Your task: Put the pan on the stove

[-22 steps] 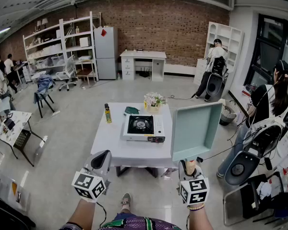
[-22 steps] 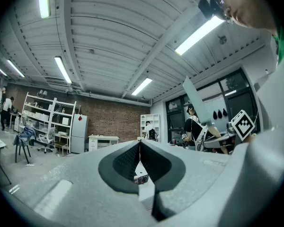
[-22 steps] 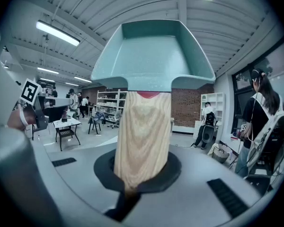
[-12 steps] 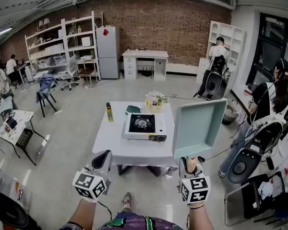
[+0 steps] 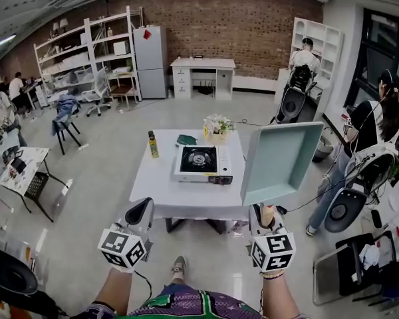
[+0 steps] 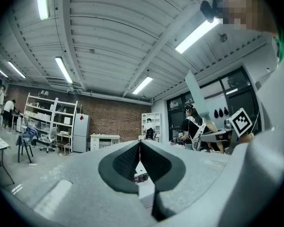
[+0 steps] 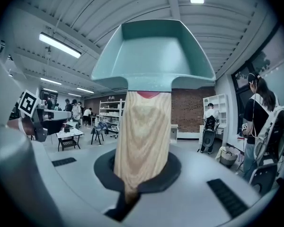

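There is one pan (image 5: 282,161), one stove (image 5: 201,163) and one table (image 5: 159,195). There are two tongs, one in each hand.

The left tongs (image 5: 142,210) are low and to the left of the stove, on the near side and well apart from it. Their jaws are pressed together with nothing between them.

The right tongs (image 5: 265,214) are low and to the right of the stove, also on the near side. Their jaws are clamped on the pan's wooden handle (image 7: 144,136). The pan is square and pale green. It stands up straight in the air above the right tongs, with its open side facing the stove. It is to the right of the stove, not on it, and it hides the table's right edge.

The stove sits on the table, a little right of the middle. One yellow bottle (image 5: 153,145) stands to the left of the stove, apart from it. One green thing (image 5: 185,139) lies just behind the stove. One bunch of flowers (image 5: 217,125) stands behind the stove's right corner.

Far behind the stove are a fridge (image 5: 150,62), a white desk (image 5: 203,77) and shelves (image 5: 80,58). One person (image 5: 372,135) stands to the right of the stove, past the pan. Another person (image 5: 304,62) stands far back on the right.
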`<state>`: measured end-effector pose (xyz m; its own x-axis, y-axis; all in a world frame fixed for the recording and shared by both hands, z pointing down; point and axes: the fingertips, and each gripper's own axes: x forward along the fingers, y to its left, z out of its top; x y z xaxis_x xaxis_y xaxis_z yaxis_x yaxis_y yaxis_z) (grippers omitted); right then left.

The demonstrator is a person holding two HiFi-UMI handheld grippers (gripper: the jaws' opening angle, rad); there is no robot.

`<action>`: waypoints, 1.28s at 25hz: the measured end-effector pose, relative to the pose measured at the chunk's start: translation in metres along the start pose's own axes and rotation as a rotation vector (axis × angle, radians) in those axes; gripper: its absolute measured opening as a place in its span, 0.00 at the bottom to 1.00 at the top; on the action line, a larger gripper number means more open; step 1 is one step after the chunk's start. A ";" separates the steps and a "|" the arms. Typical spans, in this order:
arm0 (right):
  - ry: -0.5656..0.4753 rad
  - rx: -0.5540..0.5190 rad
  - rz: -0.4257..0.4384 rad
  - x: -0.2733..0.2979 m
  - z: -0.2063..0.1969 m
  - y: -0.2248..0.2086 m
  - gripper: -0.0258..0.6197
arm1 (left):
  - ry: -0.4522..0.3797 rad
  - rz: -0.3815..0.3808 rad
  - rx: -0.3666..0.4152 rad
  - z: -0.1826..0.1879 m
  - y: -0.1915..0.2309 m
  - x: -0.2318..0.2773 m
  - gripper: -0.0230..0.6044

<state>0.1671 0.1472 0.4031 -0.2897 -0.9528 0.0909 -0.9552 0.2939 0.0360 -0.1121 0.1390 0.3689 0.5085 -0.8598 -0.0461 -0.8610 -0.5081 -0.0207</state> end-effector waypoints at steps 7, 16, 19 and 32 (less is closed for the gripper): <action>-0.013 0.006 0.014 0.006 0.009 -0.001 0.04 | 0.001 0.010 -0.006 0.003 0.002 0.004 0.07; -0.011 0.023 0.015 0.026 0.013 0.000 0.04 | 0.050 0.042 -0.003 -0.008 0.019 0.013 0.07; 0.004 0.010 0.014 0.033 0.010 0.001 0.04 | 0.058 0.046 -0.007 -0.012 0.026 0.014 0.07; 0.070 0.024 0.002 0.082 -0.003 -0.002 0.04 | 0.091 0.048 -0.032 -0.033 0.062 0.048 0.07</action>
<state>0.1451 0.0688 0.4139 -0.2871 -0.9443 0.1608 -0.9561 0.2927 0.0120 -0.1409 0.0643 0.3980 0.4661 -0.8836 0.0447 -0.8846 -0.4661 0.0113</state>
